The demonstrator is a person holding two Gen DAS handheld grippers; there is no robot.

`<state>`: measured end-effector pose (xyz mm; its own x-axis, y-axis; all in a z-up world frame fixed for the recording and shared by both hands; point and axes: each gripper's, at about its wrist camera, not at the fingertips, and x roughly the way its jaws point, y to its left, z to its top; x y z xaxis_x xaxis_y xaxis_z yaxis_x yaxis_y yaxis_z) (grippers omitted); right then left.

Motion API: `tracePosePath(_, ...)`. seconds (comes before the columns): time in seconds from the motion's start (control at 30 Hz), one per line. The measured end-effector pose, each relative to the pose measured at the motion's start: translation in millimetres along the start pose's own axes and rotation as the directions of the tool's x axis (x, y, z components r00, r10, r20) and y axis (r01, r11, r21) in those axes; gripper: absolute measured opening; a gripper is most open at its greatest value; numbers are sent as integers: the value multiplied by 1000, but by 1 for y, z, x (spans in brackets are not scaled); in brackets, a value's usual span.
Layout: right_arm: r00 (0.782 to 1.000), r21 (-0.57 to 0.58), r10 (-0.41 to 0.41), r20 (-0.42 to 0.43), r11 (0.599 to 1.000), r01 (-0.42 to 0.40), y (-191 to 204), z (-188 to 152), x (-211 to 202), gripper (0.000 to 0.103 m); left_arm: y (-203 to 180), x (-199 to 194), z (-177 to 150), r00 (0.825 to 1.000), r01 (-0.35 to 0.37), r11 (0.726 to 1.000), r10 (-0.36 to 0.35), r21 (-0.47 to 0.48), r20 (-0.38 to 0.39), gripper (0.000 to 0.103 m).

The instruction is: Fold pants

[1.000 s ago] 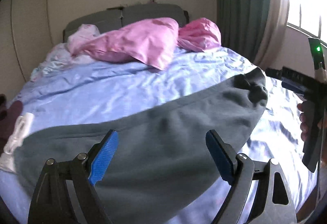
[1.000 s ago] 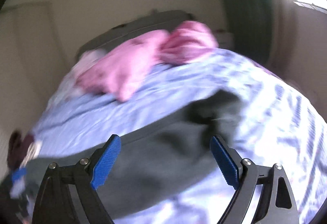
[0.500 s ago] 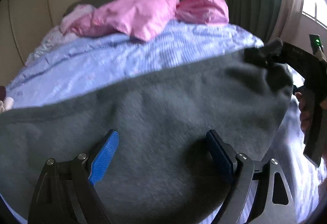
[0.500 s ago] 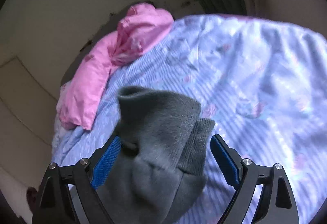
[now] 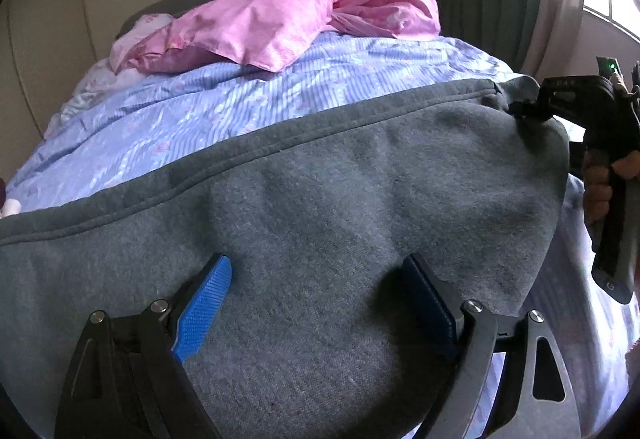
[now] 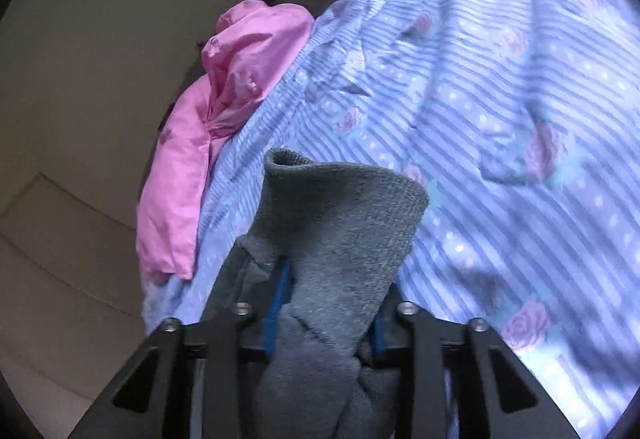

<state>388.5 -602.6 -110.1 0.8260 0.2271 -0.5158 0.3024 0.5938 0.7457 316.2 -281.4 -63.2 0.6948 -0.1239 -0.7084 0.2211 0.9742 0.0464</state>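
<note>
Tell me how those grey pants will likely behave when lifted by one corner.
Probably floppy: the grey pants lie draped in soft ripples on the bed. Likely fairly heavy for cloth, since the knit looks thick where it bunches in the right gripper. The fuzzy surface should hold rather than slip.

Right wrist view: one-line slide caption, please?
Right tongs shut on a bunched end of the grey pants, above the striped floral bedspread.

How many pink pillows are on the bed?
2. One big pink pillow lies at the head of the bed, and a second pink pillow is bunched just right of it, touching. More may be hidden behind them.
</note>
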Motion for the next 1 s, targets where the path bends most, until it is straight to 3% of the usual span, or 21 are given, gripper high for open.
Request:
tracePosePath(0.1,999,-82,-44,30,996,46,18,-1,-15,26,13,-12,9,999,35,999,-35,-39,9,80)
tracePosePath(0.2,992,-246,-90,93,963,111,63,-3,-42,26,33,-37,15,997,11,997,-4,-76,81,79)
tracePosePath(0.3,989,-370,-64,136,922,111,119,-6,-77,25,51,-56,19,994,32,998,-25,-58,103,65)
tracePosePath(0.5,980,-555,-9,200,823,120,219,-38,-131,25,103,-102,26,991,76,995,-69,-65,112,51)
tracePosePath(0.6,976,-631,-7,219,762,147,268,-66,-147,25,138,-123,27,996,34,997,-28,-75,85,38)
tracePosePath(0.73,964,-745,-26,265,629,222,329,-121,-157,25,189,-146,20,998,-26,993,33,-112,61,26)
tracePosePath(0.9,970,-826,-30,241,518,221,380,-201,-147,26,253,-167,0,998,-55,985,61,-161,33,17)
tracePosePath(1.0,977,-859,-29,210,472,199,399,-244,-139,26,295,-184,-21,994,-104,977,111,-188,27,17)
